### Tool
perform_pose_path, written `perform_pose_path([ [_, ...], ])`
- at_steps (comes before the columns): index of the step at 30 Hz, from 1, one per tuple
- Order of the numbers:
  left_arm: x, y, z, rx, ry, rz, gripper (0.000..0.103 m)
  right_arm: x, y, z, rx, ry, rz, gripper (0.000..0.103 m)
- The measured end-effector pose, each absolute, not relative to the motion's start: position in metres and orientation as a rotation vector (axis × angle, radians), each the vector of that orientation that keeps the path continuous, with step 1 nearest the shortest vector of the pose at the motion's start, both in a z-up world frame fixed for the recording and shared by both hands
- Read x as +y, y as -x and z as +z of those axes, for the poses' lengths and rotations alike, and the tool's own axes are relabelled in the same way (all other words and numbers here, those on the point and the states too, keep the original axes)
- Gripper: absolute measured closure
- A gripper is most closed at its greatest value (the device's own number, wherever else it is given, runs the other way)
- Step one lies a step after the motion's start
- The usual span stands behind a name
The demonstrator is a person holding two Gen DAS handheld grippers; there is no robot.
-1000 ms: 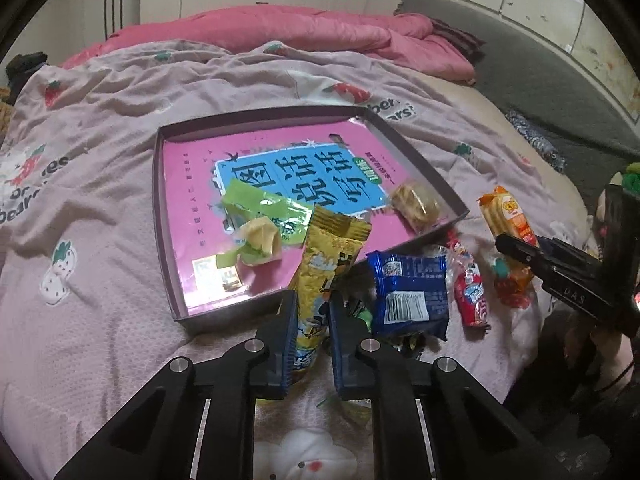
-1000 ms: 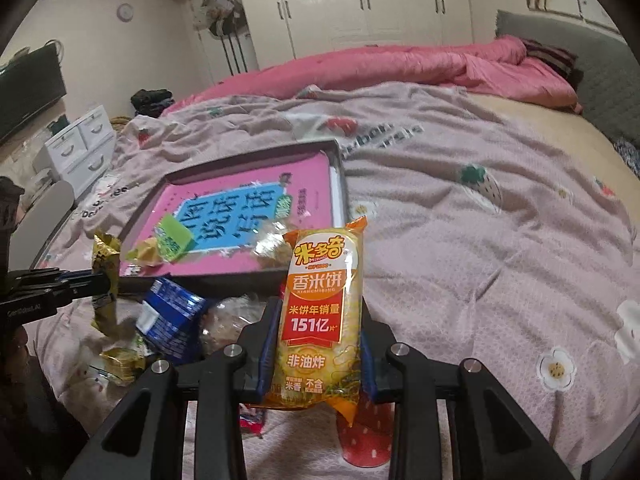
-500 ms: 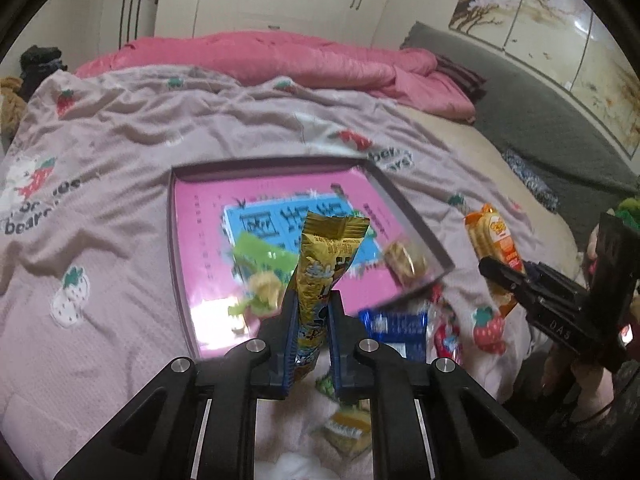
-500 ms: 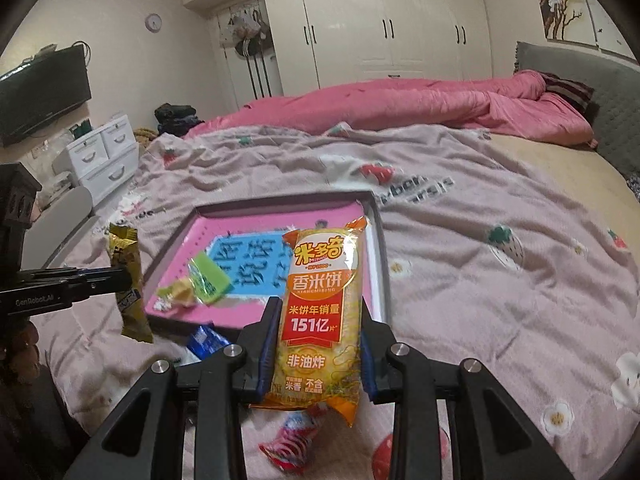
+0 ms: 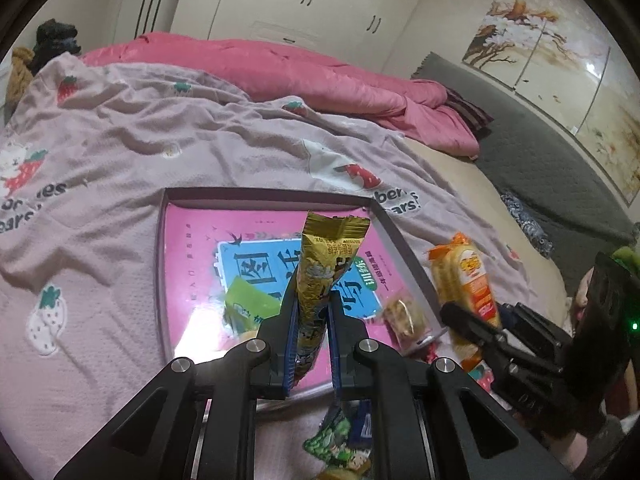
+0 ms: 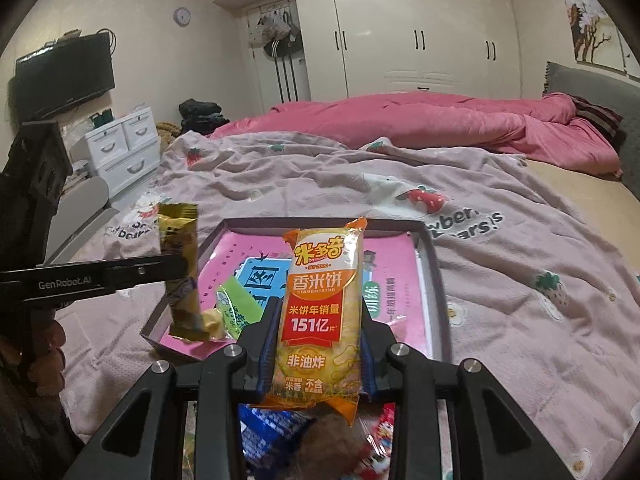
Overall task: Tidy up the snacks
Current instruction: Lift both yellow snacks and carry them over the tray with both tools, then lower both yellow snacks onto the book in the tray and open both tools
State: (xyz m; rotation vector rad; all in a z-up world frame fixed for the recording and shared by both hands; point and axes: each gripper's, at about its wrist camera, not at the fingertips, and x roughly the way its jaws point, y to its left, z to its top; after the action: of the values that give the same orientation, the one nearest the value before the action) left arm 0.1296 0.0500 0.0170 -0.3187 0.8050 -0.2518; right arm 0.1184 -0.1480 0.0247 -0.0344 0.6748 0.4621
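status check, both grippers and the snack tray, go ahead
Left gripper shut on gold snack packet, above tray. Right gripper shut on orange rice cracker pack, near tray's front edge. Nothing blocking the tray.

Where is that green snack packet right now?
The green packet lies inside the pink tray on the bed, near its front edge, just left of the gold packet that the left gripper holds.

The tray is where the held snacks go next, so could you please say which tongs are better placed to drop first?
Probably left: the left tongs hold the gold packet over the tray.
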Motion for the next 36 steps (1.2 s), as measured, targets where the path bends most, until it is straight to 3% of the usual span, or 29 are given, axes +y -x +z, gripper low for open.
perform_pose_path([
  [15,0.036,-0.153,-0.019,0.876,0.304,-0.252,0.089,-0.129,-0.151,-0.006,0.758,0.031,0.465,0.069],
  [36,0.033,-0.154,-0.028,0.905,0.249,-0.219,0.089,-0.121,-0.161,-0.037,0.848,0.047,0.486,0.068],
])
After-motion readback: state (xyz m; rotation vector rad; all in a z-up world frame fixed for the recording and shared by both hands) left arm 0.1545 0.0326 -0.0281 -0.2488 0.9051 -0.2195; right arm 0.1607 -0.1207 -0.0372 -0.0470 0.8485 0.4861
